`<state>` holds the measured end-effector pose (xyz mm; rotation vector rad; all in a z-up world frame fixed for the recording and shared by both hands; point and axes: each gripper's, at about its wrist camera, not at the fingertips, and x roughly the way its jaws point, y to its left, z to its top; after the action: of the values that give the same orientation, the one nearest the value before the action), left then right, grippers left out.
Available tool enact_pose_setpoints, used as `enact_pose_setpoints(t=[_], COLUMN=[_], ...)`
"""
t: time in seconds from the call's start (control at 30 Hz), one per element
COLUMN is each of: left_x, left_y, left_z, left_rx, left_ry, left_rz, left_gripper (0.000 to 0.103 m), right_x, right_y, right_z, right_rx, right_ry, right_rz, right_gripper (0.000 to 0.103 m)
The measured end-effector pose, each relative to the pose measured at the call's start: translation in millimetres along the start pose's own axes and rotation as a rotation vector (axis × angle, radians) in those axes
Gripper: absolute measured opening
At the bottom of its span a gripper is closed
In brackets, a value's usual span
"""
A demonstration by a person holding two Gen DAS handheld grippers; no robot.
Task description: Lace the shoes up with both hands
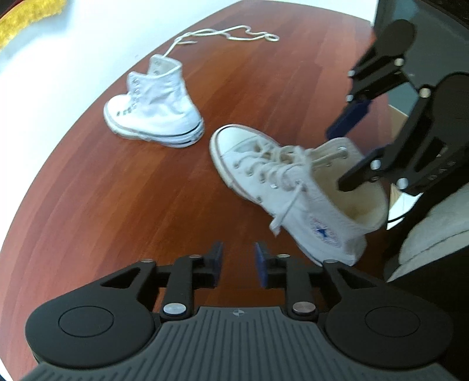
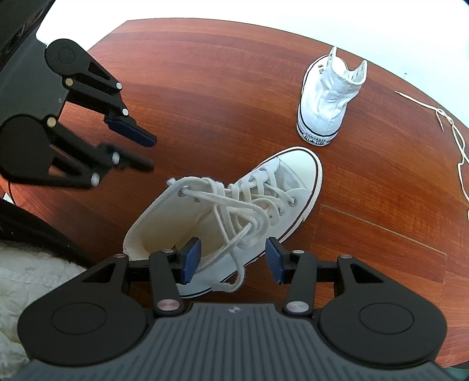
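Note:
A laced white high-top sneaker [image 1: 263, 175] [image 2: 293, 178] lies on the red-brown wooden table [image 1: 102, 205], its lace ends loose over the tongue. My right gripper [image 2: 233, 260] [image 1: 336, 159] hovers over its ankle opening, open, with slack lace strands hanging between the spread blue pads but not pinched. My left gripper [image 1: 239, 263] [image 2: 149, 154] stands open beside the shoe's heel with nothing between its fingers. A second, unlaced white high-top [image 1: 158, 108] [image 2: 325, 99] stands upright farther off. A loose white lace [image 1: 234, 32] [image 2: 457, 140] trails on the table beyond it.
The rounded table edge [image 1: 73, 117] drops to a white floor. A yellow fuzzy thing [image 1: 26, 20] lies off the table. A white quilted cloth [image 2: 29, 269] [image 1: 433, 234] sits at the near edge. A thin seam [image 2: 381, 228] crosses the tabletop.

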<state>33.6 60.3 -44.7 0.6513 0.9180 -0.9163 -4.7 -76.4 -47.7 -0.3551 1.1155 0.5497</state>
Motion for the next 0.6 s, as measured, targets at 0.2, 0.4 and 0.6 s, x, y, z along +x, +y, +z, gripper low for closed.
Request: enact_pose_setpoints(t=[0.2,0.4,0.6], left_x=[-1,1,6], left_y=[-13,-31,-35], left_z=[9,19,23], left_rx=[0.071,0.158,0.2], left_ry=[-0.039,-0.059,-0.046], left_rz=[-0.017,-0.04,-0.04], left_gripper=[0.028,0.028,0.012], right_x=[0,0,0], right_y=[-1,-2,-3], right_z=[-1,-2,-3], right_rx=[-0.004,0.001,0.005], right_ry=[-0.003,-0.008,-0.013], right_rz=[0.003,0.006,0.007], right_gripper=[0.049,0.049,0.049])
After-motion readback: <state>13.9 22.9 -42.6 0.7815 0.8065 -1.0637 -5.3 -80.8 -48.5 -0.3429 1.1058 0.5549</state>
